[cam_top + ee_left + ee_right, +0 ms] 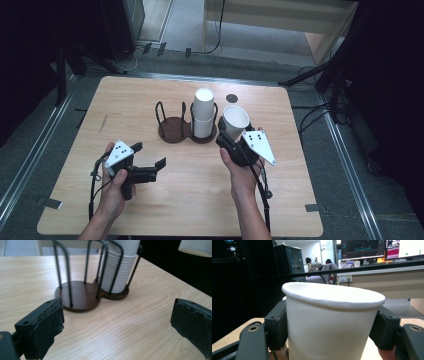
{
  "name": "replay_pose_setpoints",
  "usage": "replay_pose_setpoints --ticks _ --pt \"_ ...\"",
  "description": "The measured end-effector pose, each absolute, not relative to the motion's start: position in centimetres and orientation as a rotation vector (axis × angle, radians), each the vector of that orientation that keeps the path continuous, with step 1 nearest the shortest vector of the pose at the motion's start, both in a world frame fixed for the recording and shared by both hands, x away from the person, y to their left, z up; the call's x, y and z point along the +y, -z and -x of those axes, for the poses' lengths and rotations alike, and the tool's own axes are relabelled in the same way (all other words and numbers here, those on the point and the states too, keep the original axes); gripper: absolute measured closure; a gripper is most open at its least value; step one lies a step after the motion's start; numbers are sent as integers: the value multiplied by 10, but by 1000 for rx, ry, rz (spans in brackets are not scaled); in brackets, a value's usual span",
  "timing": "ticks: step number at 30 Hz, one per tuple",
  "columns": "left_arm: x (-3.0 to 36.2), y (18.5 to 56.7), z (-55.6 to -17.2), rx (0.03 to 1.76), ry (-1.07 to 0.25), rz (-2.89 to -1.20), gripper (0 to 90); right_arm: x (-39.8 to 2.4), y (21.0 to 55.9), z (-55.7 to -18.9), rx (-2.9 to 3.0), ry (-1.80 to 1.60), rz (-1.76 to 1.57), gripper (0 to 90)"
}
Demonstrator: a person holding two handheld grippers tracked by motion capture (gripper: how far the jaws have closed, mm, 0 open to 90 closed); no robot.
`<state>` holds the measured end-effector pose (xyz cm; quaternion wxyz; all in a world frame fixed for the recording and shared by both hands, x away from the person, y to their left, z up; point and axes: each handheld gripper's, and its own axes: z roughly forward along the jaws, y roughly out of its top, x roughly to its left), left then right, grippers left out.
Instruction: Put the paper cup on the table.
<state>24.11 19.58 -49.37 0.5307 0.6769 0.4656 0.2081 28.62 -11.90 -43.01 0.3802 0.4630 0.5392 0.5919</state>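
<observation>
A dark wooden cup holder with black wire posts stands mid-table; its right bay holds a stack of white paper cups, its left bay is bare. In the left gripper view the holder and the stack lie ahead. My right gripper is shut on a single white paper cup, held tilted just right of the stack; its pads press the cup's sides. My left gripper stands open above the table, in front and left of the holder, with nothing between its fingers.
A small dark round spot marks the table behind the stack. The wooden table has bare room in front of and left of the holder. Cables and black stands surround it on the floor.
</observation>
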Motion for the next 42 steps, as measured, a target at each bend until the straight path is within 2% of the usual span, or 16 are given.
replay_pose_setpoints --ticks 10,17,28,42 --pt "238 512 -229 1211 -649 -1534 0 -127 431 -294 1347 -1503 -1170 282" --pt "263 524 -217 1246 -708 -1510 0 -134 430 -303 1329 -1510 -1168 284" --pt "300 539 -205 1317 -736 -1501 0 -147 441 -322 1299 -1530 -1150 288" --pt "333 549 -194 1405 -763 -1472 0 -165 476 -362 1325 -1440 -1156 290"
